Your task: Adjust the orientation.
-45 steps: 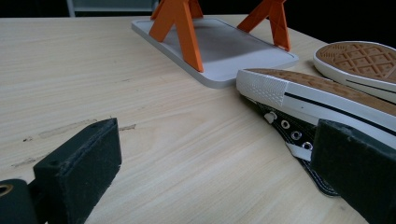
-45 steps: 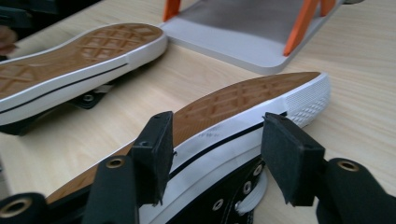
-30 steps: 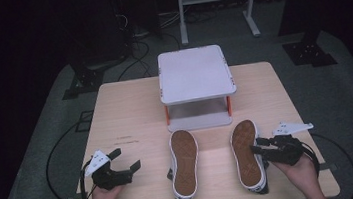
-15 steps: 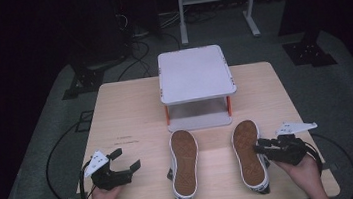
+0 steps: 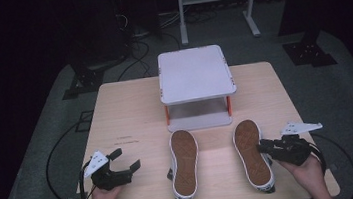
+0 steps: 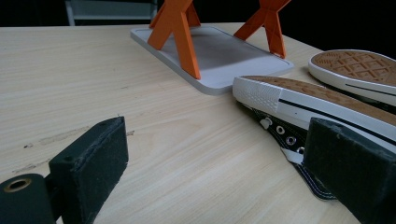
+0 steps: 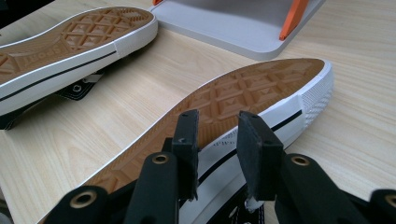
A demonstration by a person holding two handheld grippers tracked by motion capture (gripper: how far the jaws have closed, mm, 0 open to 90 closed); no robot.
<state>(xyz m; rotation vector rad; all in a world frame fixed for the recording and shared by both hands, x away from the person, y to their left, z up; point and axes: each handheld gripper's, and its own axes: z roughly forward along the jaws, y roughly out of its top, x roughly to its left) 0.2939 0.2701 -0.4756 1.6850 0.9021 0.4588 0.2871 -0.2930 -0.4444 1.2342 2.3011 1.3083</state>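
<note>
In the high view the left claw (image 5: 127, 161) gapes empty at lower left while the right claw (image 5: 262, 146) meets the right sneaker (image 5: 252, 153) at lower right; the left claw's view shows the left sneaker (image 6: 322, 105) at right, sole up; the right claw's view shows its jaws, just closing, straddling the right sneaker's white sole edge at lower centre.

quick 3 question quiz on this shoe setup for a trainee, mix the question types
1. True or false: both shoes lie sole up on the table.
2. Which shoe does the right gripper work on? A) left shoe B) right shoe C) neither
3. What stands behind the shoes, and what colour are its legs?

Key
1. True: the left shoe and right shoe both show brown soles.
2. B: its jaws have just been closing, with the right shoe's white sole edge between them; whether the pads press yet is unclear. The left gripper is open over bare table.
3. A grey two-tier stand with orange legs.
</note>
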